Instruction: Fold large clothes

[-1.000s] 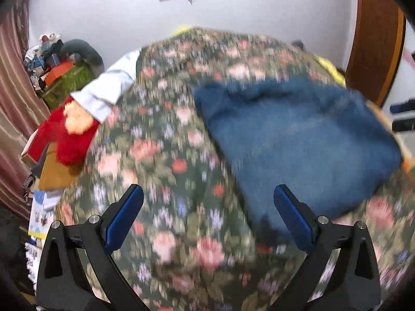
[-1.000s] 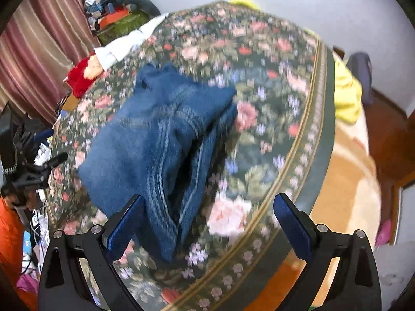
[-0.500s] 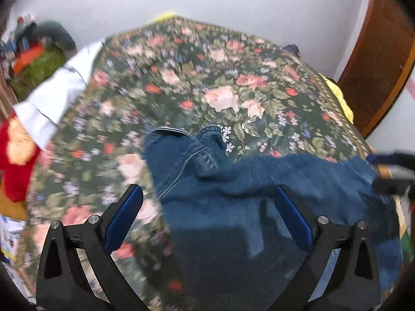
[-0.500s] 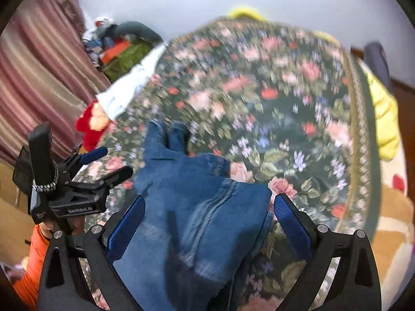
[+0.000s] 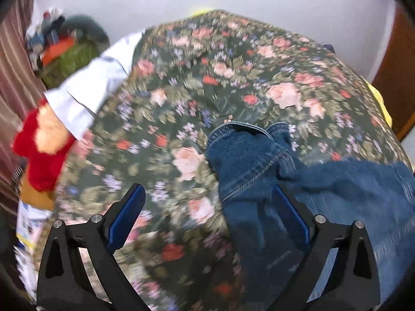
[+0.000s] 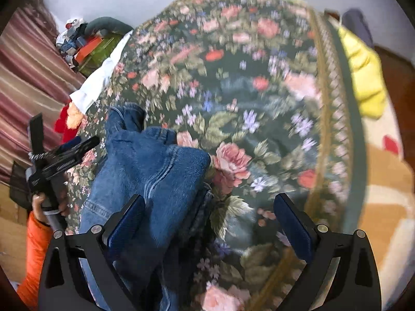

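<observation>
Jeans [image 6: 155, 171] lie bunched and partly folded on the floral bed [image 5: 233, 83], at about 4 o'clock in the left view and 8 o'clock in the right. Both grippers, left [image 5: 210, 215] and right [image 6: 210, 223], hover with fingers apart, gripping nothing. Judging by this, another fold comes next, calling for a grasp on a denim edge.

The jeans [image 6: 145, 171] are thick blue denim, matt and fuzzy, with raised stitched seams. The bedspread [image 5: 207, 83] under them is matt woven floral cloth. Gripper pads [image 5: 127, 215] look smooth blue plastic.
</observation>
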`<state>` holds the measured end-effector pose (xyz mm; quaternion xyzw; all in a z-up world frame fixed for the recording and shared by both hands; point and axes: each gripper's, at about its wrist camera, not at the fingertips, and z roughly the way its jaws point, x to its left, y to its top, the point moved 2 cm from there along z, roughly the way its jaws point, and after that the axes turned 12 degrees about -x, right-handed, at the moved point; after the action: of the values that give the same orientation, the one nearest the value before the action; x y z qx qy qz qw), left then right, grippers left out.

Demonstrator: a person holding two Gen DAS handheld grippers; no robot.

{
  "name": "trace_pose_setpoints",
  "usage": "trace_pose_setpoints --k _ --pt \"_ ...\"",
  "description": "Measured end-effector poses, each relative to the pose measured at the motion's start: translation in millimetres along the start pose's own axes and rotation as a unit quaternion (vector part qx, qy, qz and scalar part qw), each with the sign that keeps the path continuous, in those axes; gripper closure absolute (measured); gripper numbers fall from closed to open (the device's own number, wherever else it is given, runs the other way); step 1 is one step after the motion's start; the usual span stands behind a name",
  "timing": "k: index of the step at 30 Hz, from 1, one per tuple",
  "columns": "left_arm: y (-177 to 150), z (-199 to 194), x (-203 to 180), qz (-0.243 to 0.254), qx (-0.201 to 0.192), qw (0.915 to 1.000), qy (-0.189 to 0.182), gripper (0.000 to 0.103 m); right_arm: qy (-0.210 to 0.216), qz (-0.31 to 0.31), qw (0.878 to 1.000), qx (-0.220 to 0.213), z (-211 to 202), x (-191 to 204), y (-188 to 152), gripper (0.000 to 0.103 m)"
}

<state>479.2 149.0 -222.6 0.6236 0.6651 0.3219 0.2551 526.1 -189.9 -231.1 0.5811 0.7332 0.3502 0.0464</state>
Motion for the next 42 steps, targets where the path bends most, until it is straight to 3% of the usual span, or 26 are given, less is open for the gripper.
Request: trace_pose_setpoints --k 5,9,13,17,20,28,31,33,36,39,42 --pt "-4.7 -57.2 4.8 0.001 -0.030 0.9987 -0.040 0.004 0.019 -0.012 0.999 -0.027 -39.0 19.1 0.6 0.000" --pt "-24.8 -65.3 4.5 -0.053 0.003 0.9926 -0.109 0.003 0.042 -0.007 0.999 -0.017 -43.7 32.3 -14.2 0.000" --pt "-58.0 -47.9 3.0 -0.125 0.073 0.9734 -0.177 0.003 0.051 0.015 0.998 0.040 -16.0 31.3 -41.4 0.000" --pt "-87.6 -17.5 0.5 -0.197 0.131 0.9457 -0.223 0.003 0.066 0.040 0.993 0.085 11.4 23.7 -59.4 0.000" --pt "-94.2 -1.9 -1.1 -0.242 0.138 0.9262 -0.255 0.003 0.098 0.070 0.987 0.107 27.4 17.9 -60.7 0.000" --pt "-88.5 46.6 -25.3 -0.279 0.176 0.9010 -0.282 0.001 0.122 0.035 0.986 0.109 57.8 34.5 -50.2 0.000" --pt "-84.7 51.0 -27.4 -0.277 0.180 0.9018 -0.278 0.005 0.122 0.043 0.986 0.104 65.2 36.8 -45.4 0.007" --pt "-78.8 46.2 -29.0 -0.264 0.169 0.9102 -0.270 0.013 0.123 0.051 0.986 0.100 66.4 36.9 -43.2 0.024" --pt "-71.6 32.1 -28.9 -0.247 0.153 0.9221 -0.256 0.024 0.130 0.068 0.984 0.099 64.0 36.3 -42.9 0.040" --pt "-61.7 11.2 -26.5 -0.235 0.135 0.9283 -0.255 0.033 0.126 0.051 0.987 0.089 51.1 47.9 -40.6 0.051" --pt "-48.6 -15.5 -23.4 -0.206 0.105 0.9408 -0.248 0.037 0.129 0.026 0.989 0.074 32.7 65.9 -33.9 0.059"
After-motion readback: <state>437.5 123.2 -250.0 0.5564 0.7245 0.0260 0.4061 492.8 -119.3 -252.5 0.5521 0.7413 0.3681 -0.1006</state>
